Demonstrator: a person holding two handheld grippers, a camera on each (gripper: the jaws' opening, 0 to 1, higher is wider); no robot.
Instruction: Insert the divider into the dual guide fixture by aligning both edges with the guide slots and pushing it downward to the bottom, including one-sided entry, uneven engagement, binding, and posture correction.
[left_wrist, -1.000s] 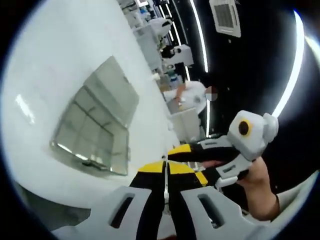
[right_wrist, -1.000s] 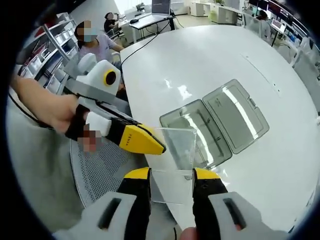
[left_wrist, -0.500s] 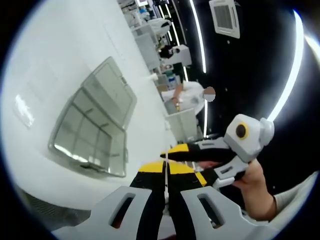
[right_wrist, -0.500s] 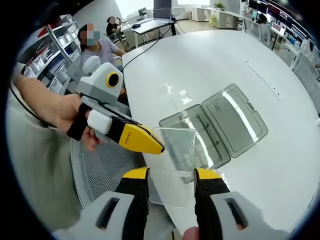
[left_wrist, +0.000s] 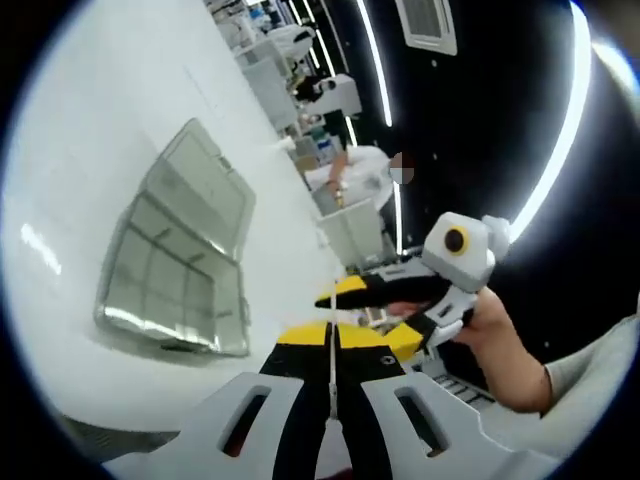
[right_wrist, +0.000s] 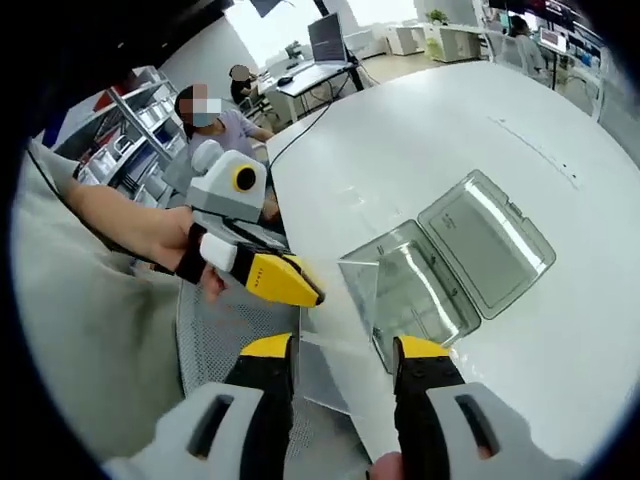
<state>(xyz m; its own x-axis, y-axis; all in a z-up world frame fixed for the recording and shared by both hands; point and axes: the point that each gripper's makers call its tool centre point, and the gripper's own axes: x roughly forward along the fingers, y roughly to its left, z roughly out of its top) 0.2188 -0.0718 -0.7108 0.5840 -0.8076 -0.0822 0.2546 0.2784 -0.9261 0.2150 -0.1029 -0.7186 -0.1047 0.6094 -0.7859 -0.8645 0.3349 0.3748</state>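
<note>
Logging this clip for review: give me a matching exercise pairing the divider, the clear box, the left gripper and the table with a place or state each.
Things:
1. divider
2. clear box
3. left gripper
4. table

States:
A. white, bearing the box
B. lid swung open, lying on the table
C. yellow tips shut on the divider's edge
D. transparent sheet held off the table by both grippers

Pairs: 1-D, 2-B, 3-C, 4-A

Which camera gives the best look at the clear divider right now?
The right gripper view: the clear divider shows nearly face-on, held between the left gripper and the right gripper. In the left gripper view the divider appears edge-on, a thin line between that gripper's jaws.
</note>
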